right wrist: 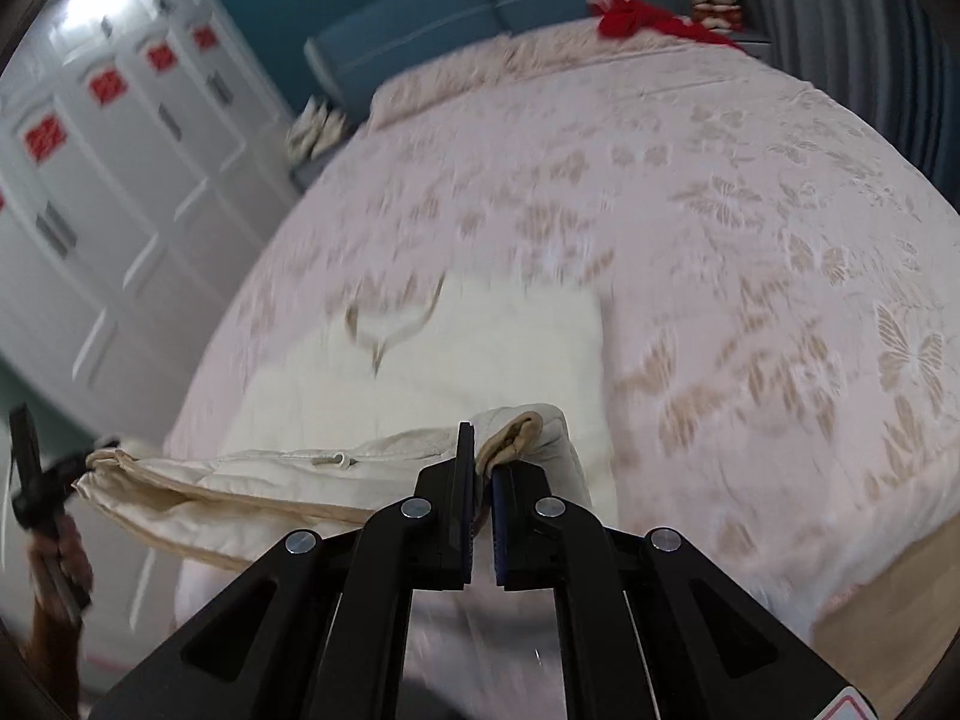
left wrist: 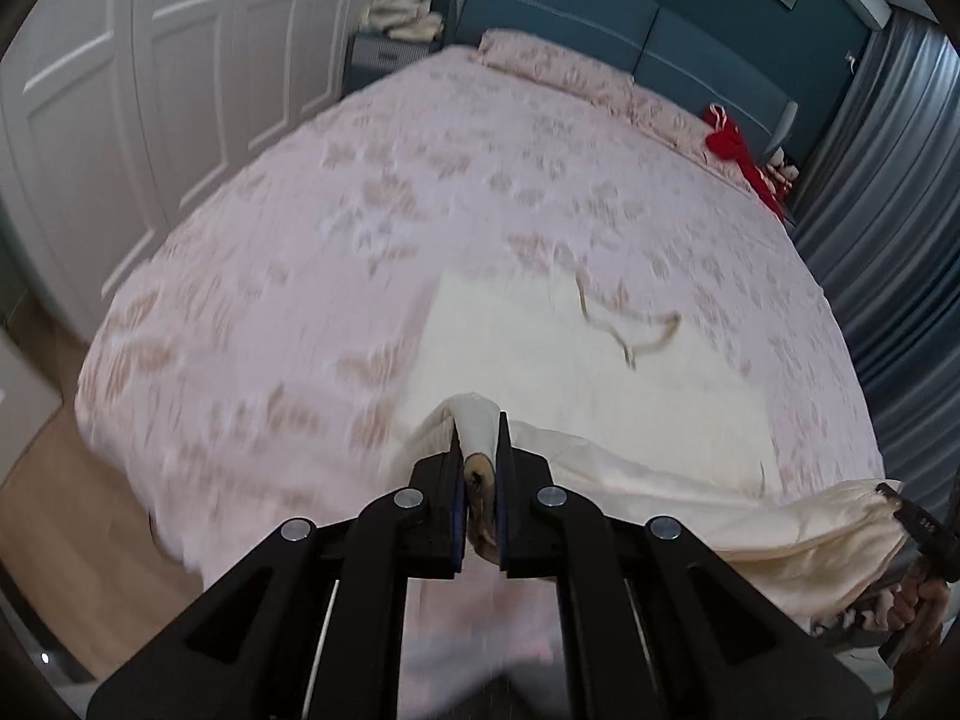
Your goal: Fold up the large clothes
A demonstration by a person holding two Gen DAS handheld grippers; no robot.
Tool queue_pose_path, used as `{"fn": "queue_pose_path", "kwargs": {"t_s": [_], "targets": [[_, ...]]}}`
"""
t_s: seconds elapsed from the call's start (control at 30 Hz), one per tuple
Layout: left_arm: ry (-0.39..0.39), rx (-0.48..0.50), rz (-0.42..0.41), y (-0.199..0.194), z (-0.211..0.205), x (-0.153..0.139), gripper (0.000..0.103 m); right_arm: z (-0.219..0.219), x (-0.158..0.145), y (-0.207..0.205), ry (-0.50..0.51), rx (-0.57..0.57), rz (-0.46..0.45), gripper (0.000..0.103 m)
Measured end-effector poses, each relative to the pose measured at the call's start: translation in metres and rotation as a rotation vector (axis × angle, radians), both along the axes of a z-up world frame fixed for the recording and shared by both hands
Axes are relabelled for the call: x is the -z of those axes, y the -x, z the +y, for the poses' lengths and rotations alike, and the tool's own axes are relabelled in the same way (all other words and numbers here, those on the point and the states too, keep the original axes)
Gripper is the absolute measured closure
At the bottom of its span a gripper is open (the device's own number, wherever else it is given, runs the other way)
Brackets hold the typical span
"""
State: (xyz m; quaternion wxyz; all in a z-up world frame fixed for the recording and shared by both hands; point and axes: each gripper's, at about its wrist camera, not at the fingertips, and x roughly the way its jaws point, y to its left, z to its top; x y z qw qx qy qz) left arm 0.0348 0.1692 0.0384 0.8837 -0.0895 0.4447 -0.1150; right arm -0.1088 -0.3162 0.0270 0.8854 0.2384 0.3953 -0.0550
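A large cream garment (left wrist: 570,354) with a tan-trimmed neckline lies on the near part of the pink bed; it also shows in the right wrist view (right wrist: 468,348). My left gripper (left wrist: 480,456) is shut on one near corner of the garment and holds it lifted. My right gripper (right wrist: 480,456) is shut on the other near corner, with a fold of cloth (right wrist: 528,426) bunched at its tips. The near edge hangs stretched between both grippers. The right gripper (left wrist: 918,528) appears at the left view's right edge, and the left gripper (right wrist: 36,480) at the right view's left edge.
The bed (left wrist: 420,180) has a pink butterfly-patterned cover and pillows at a blue headboard (left wrist: 630,30). A red garment (left wrist: 732,144) lies at the far right corner. White wardrobe doors (left wrist: 150,60) stand left. Grey curtains (left wrist: 888,210) hang right. Wood floor (left wrist: 72,528) borders the bed.
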Motion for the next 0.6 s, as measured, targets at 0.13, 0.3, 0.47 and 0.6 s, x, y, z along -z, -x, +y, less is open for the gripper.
{"fn": "queue_pose_path", "kwargs": {"t_s": [0.13,0.3,0.47,0.6], "targets": [[-0.009,-0.009,-0.032,-0.042,-0.015,0.007,0.097,-0.007,0.014,-0.036,0.019,0.078,-0.035,0.099],[-0.063,-0.026,-0.048,-0.091,-0.039,0.03,0.097,-0.021,0.036,-0.078,0.023,0.157,-0.042,0.099],[-0.114,-0.052,-0.022,-0.134,-0.06,0.06,0.096,-0.028,0.061,-0.116,0.026,0.21,-0.018,0.099],[-0.141,-0.069,0.022,-0.164,-0.07,0.085,0.096,-0.032,0.083,-0.139,0.024,0.234,0.009,0.099]]}}
